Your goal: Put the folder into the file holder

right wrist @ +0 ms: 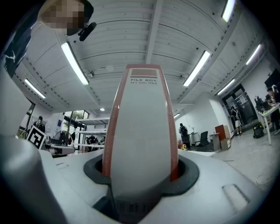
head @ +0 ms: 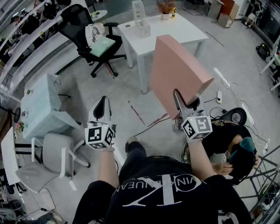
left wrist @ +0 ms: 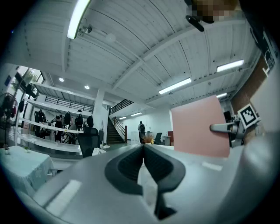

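Note:
A pink folder (head: 177,72) with a white spine labelled as a file box stands upright in the air, its lower end between the jaws of my right gripper (head: 186,103). In the right gripper view the spine (right wrist: 140,131) fills the gap, and the gripper (right wrist: 140,177) is shut on it. My left gripper (head: 101,107) hangs to the left, shut and empty, its pads meeting (left wrist: 143,153). From there the folder (left wrist: 199,127) shows at the right. A white file holder (head: 141,19) stands on the white table (head: 179,33) ahead, well beyond the folder.
A potted plant (head: 165,8) stands on the same table. A black office chair (head: 83,26) is at the back left, with a pale blue table (head: 41,105) and a grey chair (head: 52,159) to my left. A person (head: 236,148) crouches at the right, with cables (head: 227,87) on the floor nearby.

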